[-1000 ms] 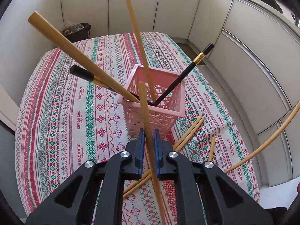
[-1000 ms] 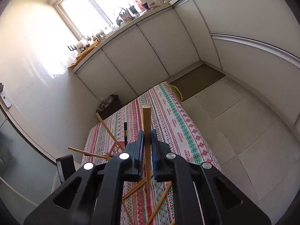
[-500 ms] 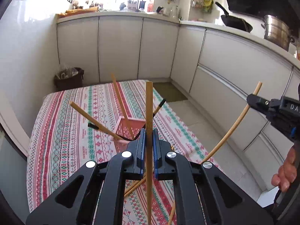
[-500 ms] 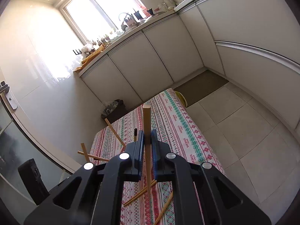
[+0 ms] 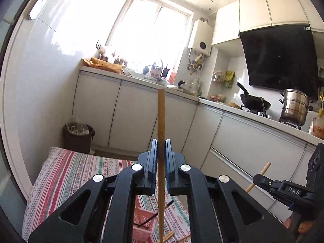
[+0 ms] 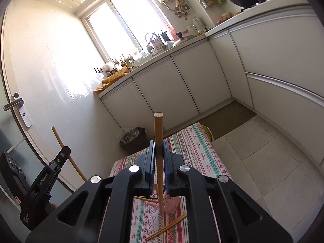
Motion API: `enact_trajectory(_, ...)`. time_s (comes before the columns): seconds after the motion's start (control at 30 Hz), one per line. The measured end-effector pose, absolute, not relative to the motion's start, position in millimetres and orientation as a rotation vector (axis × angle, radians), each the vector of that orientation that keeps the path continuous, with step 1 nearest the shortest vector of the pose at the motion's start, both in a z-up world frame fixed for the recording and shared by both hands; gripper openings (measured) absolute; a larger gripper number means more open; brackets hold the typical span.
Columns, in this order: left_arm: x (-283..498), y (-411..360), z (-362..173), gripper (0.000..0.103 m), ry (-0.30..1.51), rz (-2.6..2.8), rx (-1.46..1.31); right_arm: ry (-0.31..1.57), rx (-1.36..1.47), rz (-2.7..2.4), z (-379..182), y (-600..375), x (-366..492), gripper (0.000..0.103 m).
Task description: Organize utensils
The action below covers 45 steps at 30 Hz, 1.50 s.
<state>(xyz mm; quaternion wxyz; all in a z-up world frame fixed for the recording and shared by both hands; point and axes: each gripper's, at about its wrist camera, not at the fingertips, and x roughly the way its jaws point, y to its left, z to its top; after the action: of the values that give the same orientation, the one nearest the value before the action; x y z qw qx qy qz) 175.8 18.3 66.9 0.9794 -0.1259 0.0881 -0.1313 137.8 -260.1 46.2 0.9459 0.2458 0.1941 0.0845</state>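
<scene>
Wooden chopstick (image 5: 161,121) pinched upright between the blue pads of the left gripper (image 5: 161,151); its blunt end stands well above the fingertips, its lower length runs down past the jaws toward the bottom edge of the left wrist view. Right gripper (image 6: 159,151) likewise clamped on a second wooden chopstick (image 6: 158,129), upright, square-cut top clear of the pads, lower tip hanging over the pink basket (image 6: 172,203).

Below both grippers: table covered with a striped patterned tablecloth (image 6: 202,151). Pink perforated basket stands on it; the left wrist view shows a black chopstick (image 5: 160,212) leaning inside. Loose wooden chopsticks (image 6: 168,226) lie on the cloth just beside the basket, toward the camera.

Cross views: right gripper appears at the right edge of the left wrist view with its chopstick's end protruding; left gripper appears at the left edge of the right wrist view, its chopstick slanting up past it.

Farther back: dark bin (image 5: 78,134) on the floor beyond the table's far end. White cabinets (image 5: 131,121) under a counter, bright window (image 5: 149,34) above. Black wok (image 5: 254,102) and steel pot (image 5: 294,109) on the stove at right.
</scene>
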Motion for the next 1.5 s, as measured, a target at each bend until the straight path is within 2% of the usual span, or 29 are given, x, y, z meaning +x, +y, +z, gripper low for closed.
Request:
enact_trajectory(0.27,214,7,55,0.006,0.097,-0.160,-0.240,0.348,0.469,0.182,61,-248,155,0.008)
enact_trajectory(0.47,233,-9,6,0.007,0.060,-0.056,-0.184,0.352,0.457,0.201,55,-241,175,0.008)
enact_trajectory(0.5,237,-11,-4,0.016,0.078,-0.046,-0.181,0.357,0.460,0.204,53,-240,178,0.008)
enact_trajectory(0.53,239,-11,-13,0.030,0.108,-0.047,-0.193,0.363,0.461,0.209,51,-239,181,0.008)
enact_trajectory(0.57,238,-7,-17,0.033,0.122,-0.046,-0.210,0.367,0.459,0.213,49,-237,183,0.008)
enact_trajectory(0.63,229,3,-11,0.037,0.103,-0.045,-0.248,0.372,0.449,0.218,47,-233,188,0.008)
enact_trajectory(0.8,190,31,51,0.047,0.009,-0.058,-0.325,0.360,0.420,0.226,49,-220,200,0.008)
enact_trajectory(0.93,155,47,84,0.049,-0.036,-0.052,-0.309,0.354,0.384,0.229,49,-206,210,0.008)
enact_trajectory(1.07,127,72,88,0.054,-0.061,-0.011,-0.364,0.364,0.339,0.230,43,-189,219,0.008)
enact_trajectory(1.33,132,93,85,0.054,-0.007,0.002,-0.400,0.405,0.230,0.274,16,-150,230,0.011)
enact_trajectory(1.5,130,104,87,0.054,-0.007,0.007,-0.420,0.389,0.228,0.270,23,-145,223,0.012)
